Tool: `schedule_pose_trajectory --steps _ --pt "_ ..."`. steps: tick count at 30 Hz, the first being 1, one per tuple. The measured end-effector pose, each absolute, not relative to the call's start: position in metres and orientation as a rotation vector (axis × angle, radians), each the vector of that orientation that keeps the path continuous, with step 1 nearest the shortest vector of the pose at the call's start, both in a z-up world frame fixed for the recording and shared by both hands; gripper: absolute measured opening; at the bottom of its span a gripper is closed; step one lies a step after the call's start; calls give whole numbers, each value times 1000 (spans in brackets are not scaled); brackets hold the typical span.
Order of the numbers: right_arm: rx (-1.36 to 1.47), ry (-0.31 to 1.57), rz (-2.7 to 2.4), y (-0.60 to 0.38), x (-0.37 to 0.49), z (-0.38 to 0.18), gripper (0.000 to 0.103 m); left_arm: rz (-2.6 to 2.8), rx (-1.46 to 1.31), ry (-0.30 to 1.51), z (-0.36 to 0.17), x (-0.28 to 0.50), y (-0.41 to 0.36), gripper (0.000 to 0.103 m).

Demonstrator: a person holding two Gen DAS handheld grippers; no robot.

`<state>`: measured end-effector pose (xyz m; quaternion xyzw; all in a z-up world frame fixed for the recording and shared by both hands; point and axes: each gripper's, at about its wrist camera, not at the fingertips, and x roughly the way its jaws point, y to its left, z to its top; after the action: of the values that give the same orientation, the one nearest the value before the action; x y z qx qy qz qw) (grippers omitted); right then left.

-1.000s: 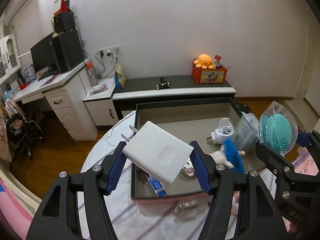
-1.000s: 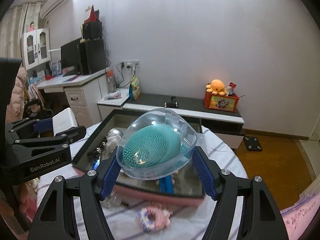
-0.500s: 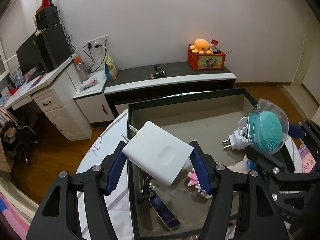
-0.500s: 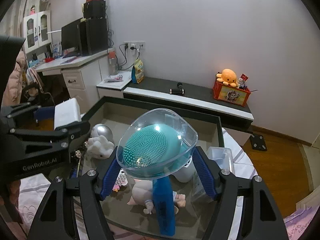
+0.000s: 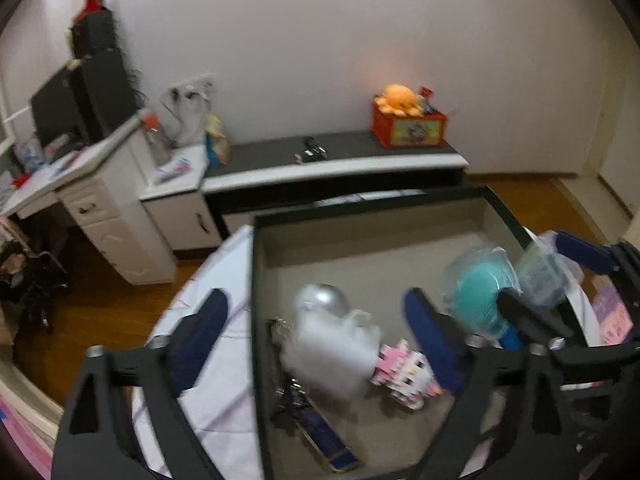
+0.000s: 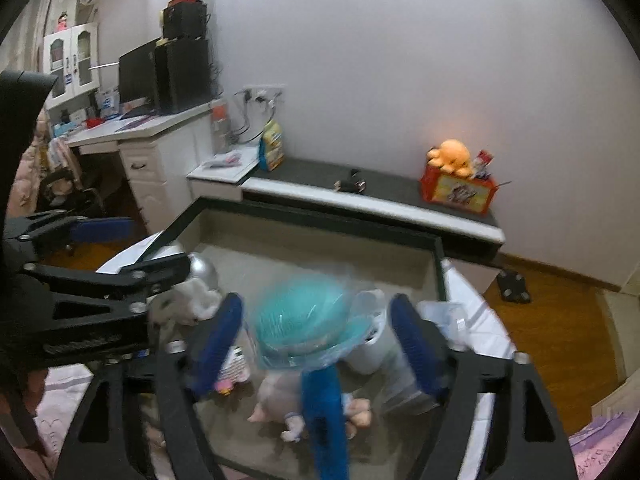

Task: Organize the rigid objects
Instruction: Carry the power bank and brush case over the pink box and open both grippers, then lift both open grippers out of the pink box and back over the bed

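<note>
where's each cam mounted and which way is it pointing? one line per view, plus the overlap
Left wrist: on the left gripper, looking down-forward into the dark tray; own open blue fingers show, right gripper at right edge.
Right wrist: on the right gripper, same tray; own fingers frame the teal brush, left gripper at left.
Shared: tray, brush, orange plush.

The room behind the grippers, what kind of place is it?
Probably a bedroom or study at home: a white desk with a monitor, a low cabinet bearing a plush octopus, and a wood floor.
</note>
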<state>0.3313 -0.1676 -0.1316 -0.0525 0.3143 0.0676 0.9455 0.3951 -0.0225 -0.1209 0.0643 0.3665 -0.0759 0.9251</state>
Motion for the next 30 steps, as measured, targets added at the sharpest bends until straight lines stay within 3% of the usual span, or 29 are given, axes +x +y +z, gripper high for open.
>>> schedule_pose_trajectory --steps 19,30 --pt "-66 692 113 -184 342 -139 83 -110 116 793 -134 405 -4 99" --pt "-83 596 111 -183 302 -107 83 -116 119 711 -102 368 -12 99"
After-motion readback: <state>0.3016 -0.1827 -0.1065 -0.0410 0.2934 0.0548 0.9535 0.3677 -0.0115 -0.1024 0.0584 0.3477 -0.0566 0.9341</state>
